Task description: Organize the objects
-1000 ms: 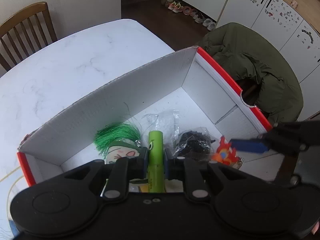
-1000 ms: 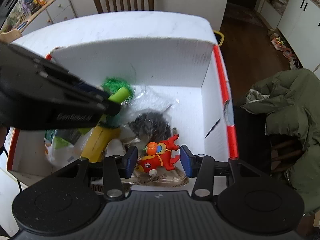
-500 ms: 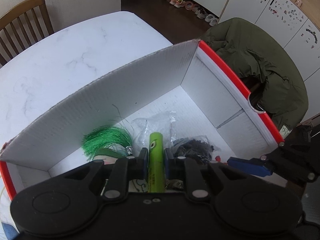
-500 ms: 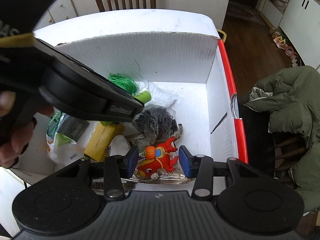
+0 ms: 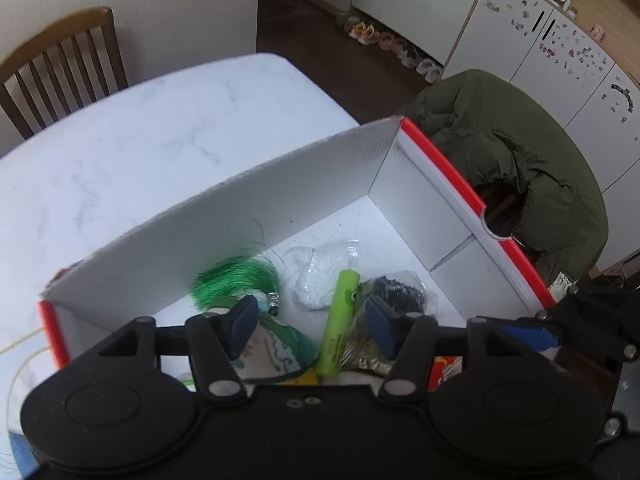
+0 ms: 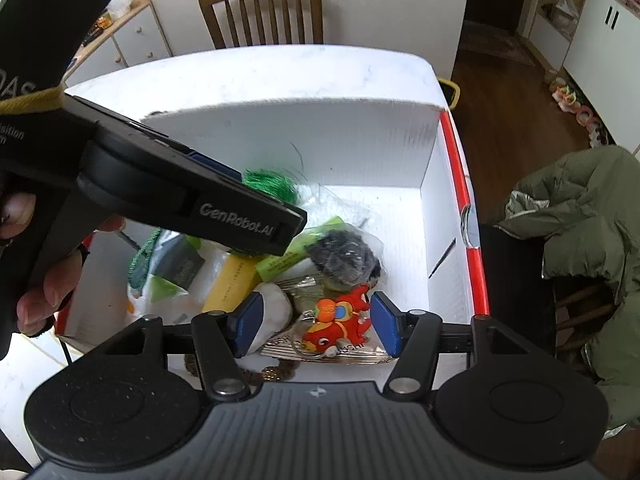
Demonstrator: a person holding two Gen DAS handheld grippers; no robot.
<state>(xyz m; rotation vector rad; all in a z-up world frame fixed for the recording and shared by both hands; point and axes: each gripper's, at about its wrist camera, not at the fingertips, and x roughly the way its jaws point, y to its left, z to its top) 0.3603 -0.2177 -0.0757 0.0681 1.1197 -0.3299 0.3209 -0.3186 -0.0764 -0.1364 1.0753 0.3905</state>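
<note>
Kitchen-dining room with white cabinets at the back and a big white marble table (image 5: 132, 148) taking up most of both views, plus a wooden chair (image 6: 262, 10) pushed in at the far end. Next biggest is the white box (image 5: 240, 216) with red edges sitting on the table, and an olive jacket (image 5: 516, 160) draped over a seat just beside its right wall. Over the box hang both tools: the left gripper (image 5: 310, 322) has its blue pads spread wide with nothing between them, and the right gripper (image 6: 316, 328) is spread apart too, also holding nothing. A hand (image 6: 38, 280) grips the left tool's handle in the right wrist view. Down inside the box it's a jumble: a green tassel (image 5: 236, 280) near the back wall, a clear bag (image 5: 320, 276) next to it, a lime tube (image 5: 340, 320) lying on the pile below the left gripper, a bag of black bits (image 6: 346, 258) touching the tube, a yellow tube (image 6: 232, 282), and a little red fish toy (image 6: 340, 318) lying on a foil packet right under the right gripper.
</note>
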